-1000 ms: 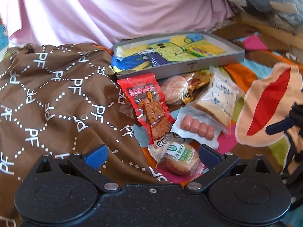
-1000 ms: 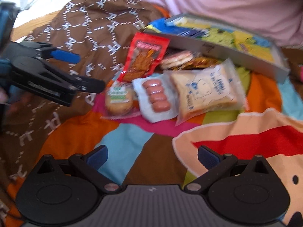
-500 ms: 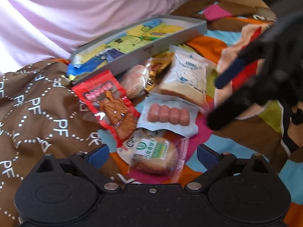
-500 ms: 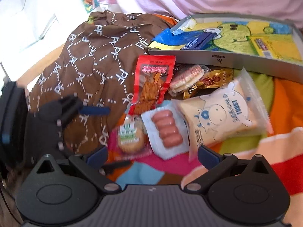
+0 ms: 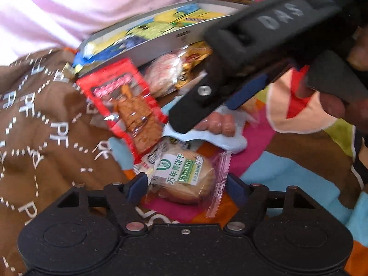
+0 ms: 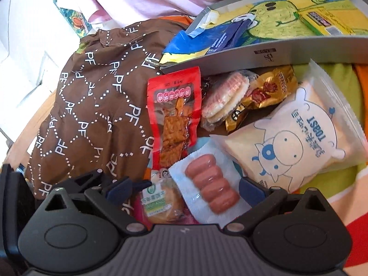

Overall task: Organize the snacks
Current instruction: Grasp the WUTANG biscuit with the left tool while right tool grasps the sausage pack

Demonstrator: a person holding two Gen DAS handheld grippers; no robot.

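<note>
Round cake packet (image 5: pixel 184 179): lying on the patchwork blanket (image 5: pixel 285 172), now sitting right between my left claw's fingertips; half a second ago it was lying just ahead of them.
Left claw (image 5: pixel 187 185): I am holding it wide open, gripping nothing, one pad on each side of the cake wrapper.
Sausage pack (image 6: pixel 209 184): lying just beyond the cake packet, now between my right claw's open fingers.
Right claw (image 6: pixel 186 189): spread wide, holding nothing; I am bringing it in lower over the sausages than a moment ago, and in the left view its arm is crossing above them.
Red jerky pouch (image 6: pixel 174 117): lying beyond the cake packet on its left side, resting partly on the brown cloth (image 6: pixel 92 105).
Toast bag (image 6: pixel 296 138): lying beyond the cake packet to the right.
Wafer rounds (image 6: pixel 223 99) and gold packet (image 6: pixel 264 92): further beyond, against the grey tray (image 6: pixel 299 53).
Tray: furthest from the cake packet, lined with a cartoon sheet.
</note>
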